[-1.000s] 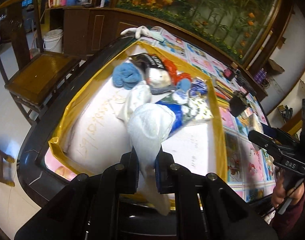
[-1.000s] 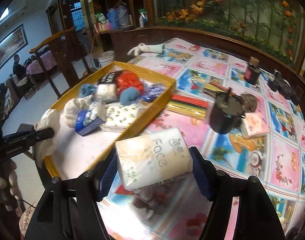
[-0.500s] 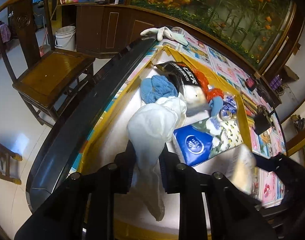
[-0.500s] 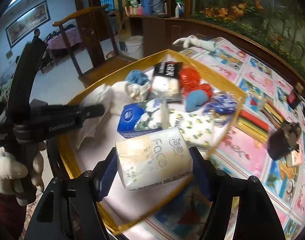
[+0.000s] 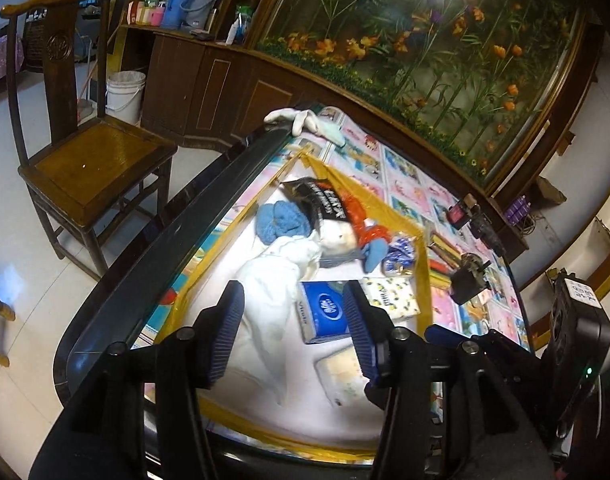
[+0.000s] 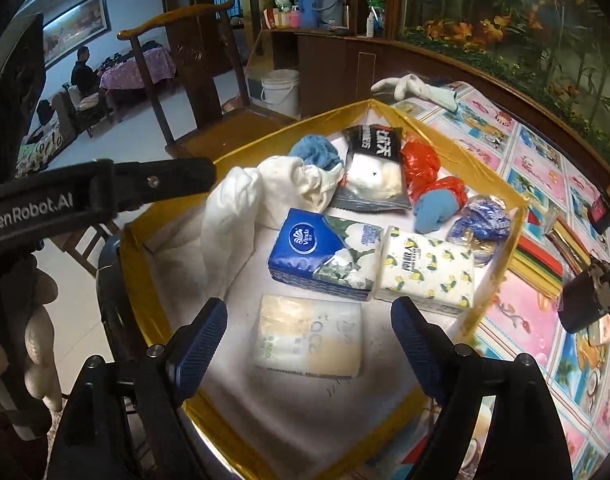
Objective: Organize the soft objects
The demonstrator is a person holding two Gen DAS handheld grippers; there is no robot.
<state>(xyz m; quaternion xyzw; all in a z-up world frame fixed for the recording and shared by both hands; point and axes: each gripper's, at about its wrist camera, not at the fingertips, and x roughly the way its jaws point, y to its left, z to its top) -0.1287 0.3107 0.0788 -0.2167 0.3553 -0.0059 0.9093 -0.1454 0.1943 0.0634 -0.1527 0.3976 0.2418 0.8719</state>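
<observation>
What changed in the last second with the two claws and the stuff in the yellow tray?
The right claw carried the cream tissue pack over the yellow tray and let it go; its jaws are opening. The left claw released the white cloth, jaws also opening. The blue tissue pack and other tray items stayed put.

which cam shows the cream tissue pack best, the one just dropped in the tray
The right wrist view: the cream tissue pack lies whole on the tray floor between the right gripper's opening jaws, untouched. In the left wrist view that pack is blurred and partly hidden behind a finger.
</observation>
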